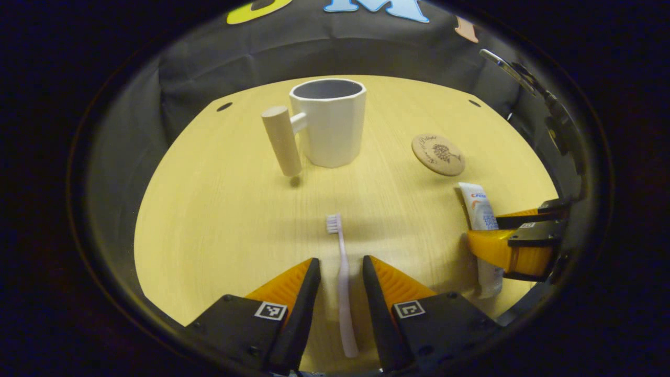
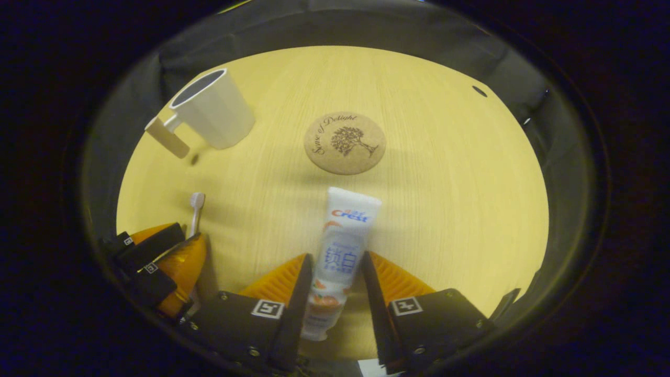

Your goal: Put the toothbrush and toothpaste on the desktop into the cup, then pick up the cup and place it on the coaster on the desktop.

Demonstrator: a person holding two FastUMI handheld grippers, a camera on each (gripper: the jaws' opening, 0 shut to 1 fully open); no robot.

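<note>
A pale pink toothbrush [image 1: 343, 272] lies flat on the yellow desktop [image 1: 220, 209], bristles pointing away. My left gripper [image 1: 340, 262] stands open astride its handle, with a gap on each side. The white toothpaste tube [image 2: 345, 235] lies between the fingers of my right gripper [image 2: 336, 257], which is open with its fingers close along the tube's sides. A white cup [image 1: 335, 125] with a wooden handle stands upright farther back. The round cork coaster [image 2: 345, 142] lies just beyond the tube's far end. In the left gripper view the right gripper [image 1: 487, 230] straddles the toothpaste [image 1: 479, 207].
The coaster [image 1: 438, 154] lies to the right of the cup and apart from it. In the right gripper view the cup [image 2: 214, 110] stands at the far left, with the left gripper [image 2: 189, 235] and the toothbrush [image 2: 197, 207] below it. Black cloth walls ring the desktop [image 2: 460, 183].
</note>
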